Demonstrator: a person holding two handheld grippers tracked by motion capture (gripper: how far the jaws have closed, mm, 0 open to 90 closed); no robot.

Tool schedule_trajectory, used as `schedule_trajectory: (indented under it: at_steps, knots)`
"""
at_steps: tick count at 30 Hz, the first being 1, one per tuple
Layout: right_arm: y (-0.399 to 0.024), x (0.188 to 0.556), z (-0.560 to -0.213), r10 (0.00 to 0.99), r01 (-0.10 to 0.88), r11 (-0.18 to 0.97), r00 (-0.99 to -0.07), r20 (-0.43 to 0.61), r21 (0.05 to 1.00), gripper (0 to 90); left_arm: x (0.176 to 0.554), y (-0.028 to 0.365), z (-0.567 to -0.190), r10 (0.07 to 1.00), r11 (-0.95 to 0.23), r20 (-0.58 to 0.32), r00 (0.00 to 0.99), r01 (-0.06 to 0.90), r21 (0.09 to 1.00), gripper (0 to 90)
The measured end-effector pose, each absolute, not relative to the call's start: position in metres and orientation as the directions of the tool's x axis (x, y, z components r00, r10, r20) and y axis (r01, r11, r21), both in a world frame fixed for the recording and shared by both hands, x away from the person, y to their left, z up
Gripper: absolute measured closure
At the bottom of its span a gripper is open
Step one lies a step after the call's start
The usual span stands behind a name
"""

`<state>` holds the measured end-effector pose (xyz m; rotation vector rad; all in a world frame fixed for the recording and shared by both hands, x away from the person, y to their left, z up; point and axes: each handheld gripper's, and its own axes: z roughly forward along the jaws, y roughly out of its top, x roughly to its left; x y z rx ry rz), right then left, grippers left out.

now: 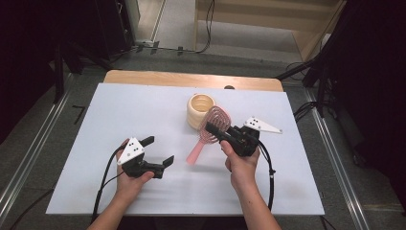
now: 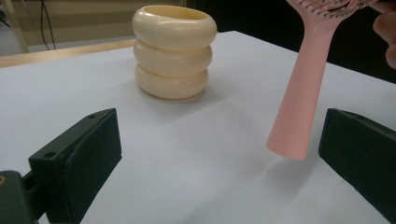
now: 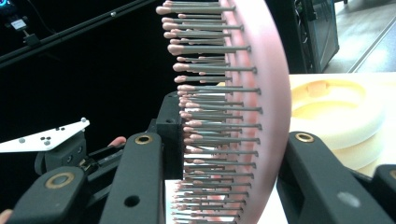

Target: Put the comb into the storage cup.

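Note:
A pink hairbrush hangs tilted over the white table, head up and handle end down near the surface. My right gripper is shut on the brush head, one jaw on the bristle side, the other on the smooth back. The brush handle slants down just ahead of my left gripper, which is open with nothing between its jaws. It sits low over the table, left of the handle tip. A cream holder made of three stacked rings stands upright behind the brush, also seen as the ringed holder.
A wooden strip runs along the table's far edge. Dark stands and cables surround the table on the floor. Cables trail from both grippers toward the near edge.

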<state>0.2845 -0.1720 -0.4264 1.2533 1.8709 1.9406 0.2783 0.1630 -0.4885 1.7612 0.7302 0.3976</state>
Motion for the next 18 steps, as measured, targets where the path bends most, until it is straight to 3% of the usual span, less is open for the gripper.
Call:
schedule_trajectory:
  at_steps: [18]
  knots:
    - [-0.18, 0.29, -0.418, 0.653, 0.389, -0.195, -0.633, 0.415, 0.9, 61.8, 0.273, 0.193, -0.488, 0.682, -0.176, -0.081, 0.727, 0.271, 0.946, 0.0]
